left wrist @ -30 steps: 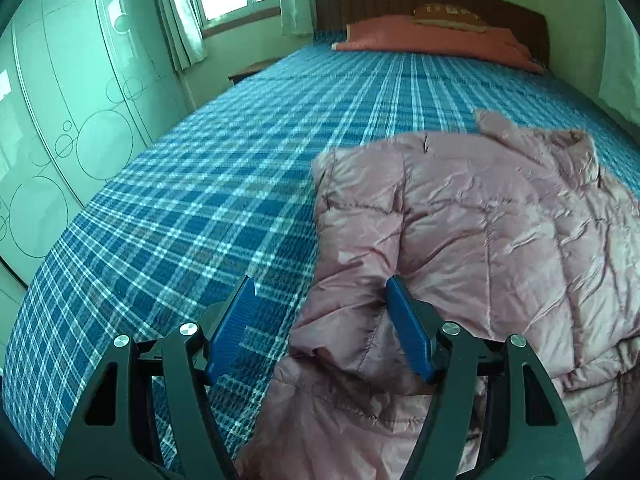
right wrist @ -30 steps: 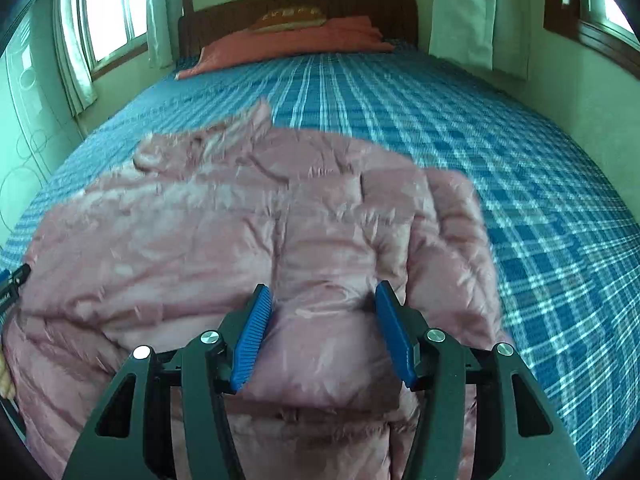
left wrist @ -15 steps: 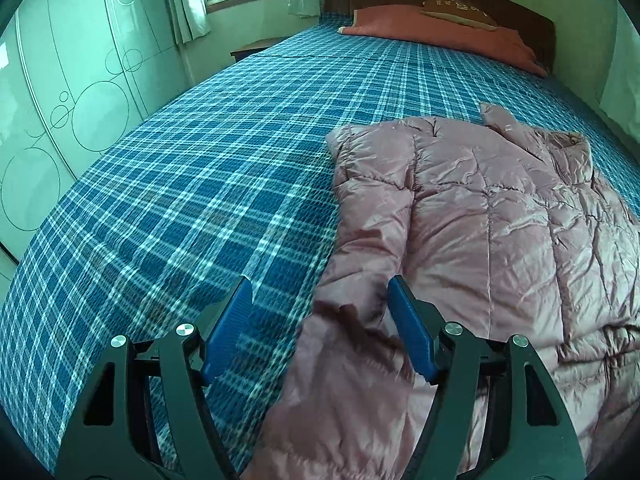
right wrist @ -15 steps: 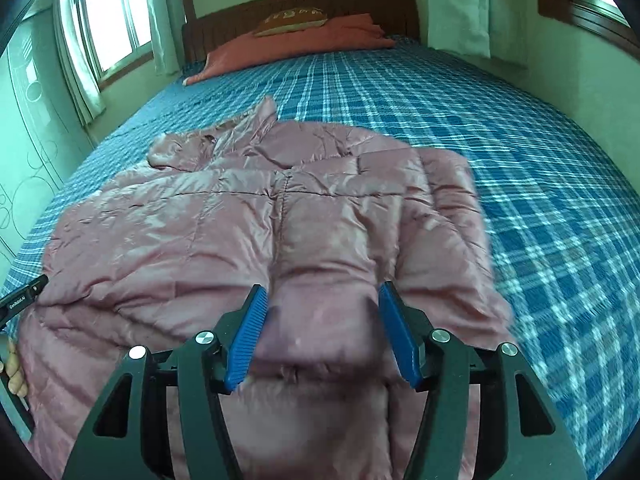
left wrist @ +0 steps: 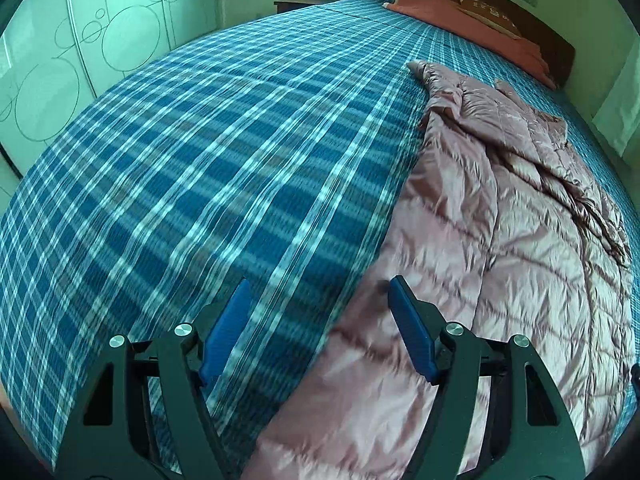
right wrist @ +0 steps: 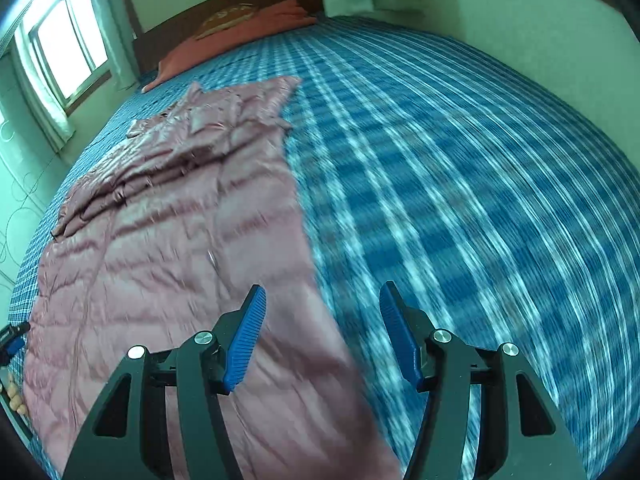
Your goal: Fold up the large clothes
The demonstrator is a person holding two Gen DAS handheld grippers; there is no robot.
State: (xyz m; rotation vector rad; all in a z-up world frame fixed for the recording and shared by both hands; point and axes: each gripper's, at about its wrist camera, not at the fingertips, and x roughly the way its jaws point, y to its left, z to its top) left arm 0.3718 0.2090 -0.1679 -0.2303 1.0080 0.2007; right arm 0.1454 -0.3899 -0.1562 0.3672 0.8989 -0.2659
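The pink padded jacket (left wrist: 500, 240) is spread flat on the plaid bed (left wrist: 200, 160) — both tools, left tool (left wrist: 318, 328) and right tool (right wrist: 320, 332), are held spread, empty, straddling its side edges. Edge grips are called for next.

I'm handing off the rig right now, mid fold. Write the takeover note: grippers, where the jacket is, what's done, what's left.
Left gripper: open, empty, over the jacket's left edge where it meets the sheet.
Right gripper: open, empty, over the jacket's right edge.
Pink puffer jacket: lies lengthwise on the blue plaid bed, collar toward the orange pillow.
Done: both long sides look folded inward, leaving a narrow strip, though blur hides detail.
Left: probably fold the strip end to end, then tidy.
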